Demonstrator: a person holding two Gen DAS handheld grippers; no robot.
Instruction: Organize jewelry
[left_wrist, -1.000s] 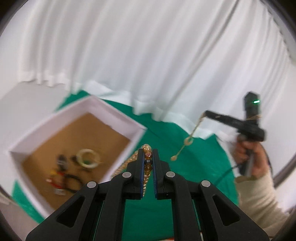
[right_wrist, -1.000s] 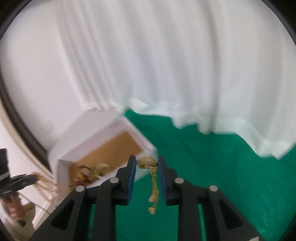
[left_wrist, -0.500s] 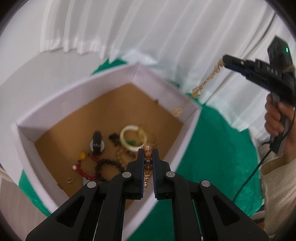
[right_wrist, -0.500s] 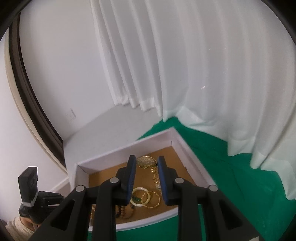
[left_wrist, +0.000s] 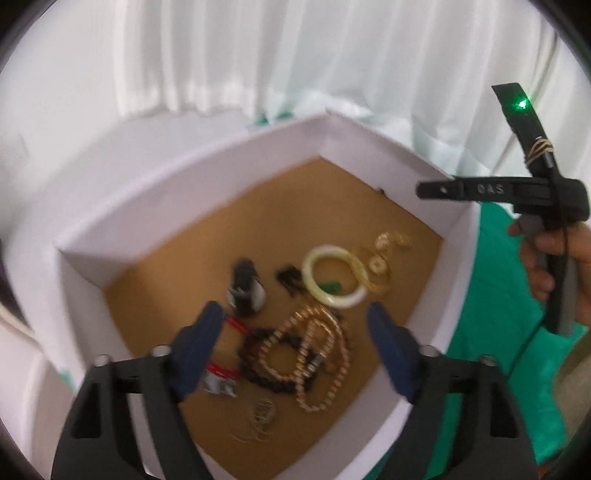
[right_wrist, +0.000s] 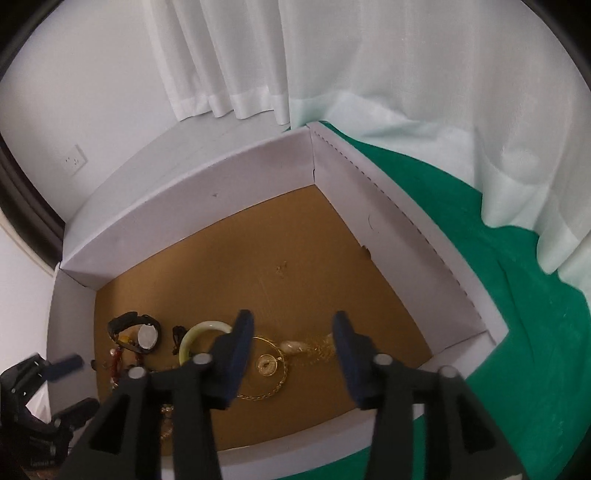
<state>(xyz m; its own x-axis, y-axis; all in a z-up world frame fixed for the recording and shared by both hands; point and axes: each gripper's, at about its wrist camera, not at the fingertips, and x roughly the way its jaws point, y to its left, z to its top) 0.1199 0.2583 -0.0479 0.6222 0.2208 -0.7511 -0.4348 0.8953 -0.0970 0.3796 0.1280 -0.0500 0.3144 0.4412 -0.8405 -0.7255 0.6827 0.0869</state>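
left wrist view: your left gripper (left_wrist: 295, 325) hangs over the white box (left_wrist: 177, 192), jaws opening and wide apart, nothing between the pads. a second ago those jaws pinched the gold bead necklace (left_wrist: 314, 354) out over the green cloth (left_wrist: 498, 295); half a second ago they had it above the box. now the necklace lies in a loose heap on the brown floor, partly over a dark bead bracelet (left_wrist: 258, 354). so that drop looks done. near it sit the pale jade bangle (left_wrist: 334, 275), a black watch (left_wrist: 245, 282), a red piece (left_wrist: 225, 347) half hidden by your left finger, and a thin wire piece (left_wrist: 260, 413) at the near side. your right gripper (left_wrist: 436, 190) shows at the right, over the box's far wall, in a hand (left_wrist: 546, 254); from here you can't tell its jaws.

right wrist view: your right gripper (right_wrist: 291, 336) points down into the same box (right_wrist: 192, 199), jaws opening, pads apart and clear. the gold pendant chain (right_wrist: 269, 365) it carried a second ago now rests on the box floor below the gap, touching neither pad, just beside the bangle (right_wrist: 192, 336), with the watch (right_wrist: 142, 332) at the left. the left gripper (right_wrist: 55, 365) is blurred at the lower left edge.

meaning for you: both carried pieces are in the box, both tools empty. green cloth (right_wrist: 461, 229) in view holds no jewelry, but much of it is out of frame, so check for leftovers before calling it finished.
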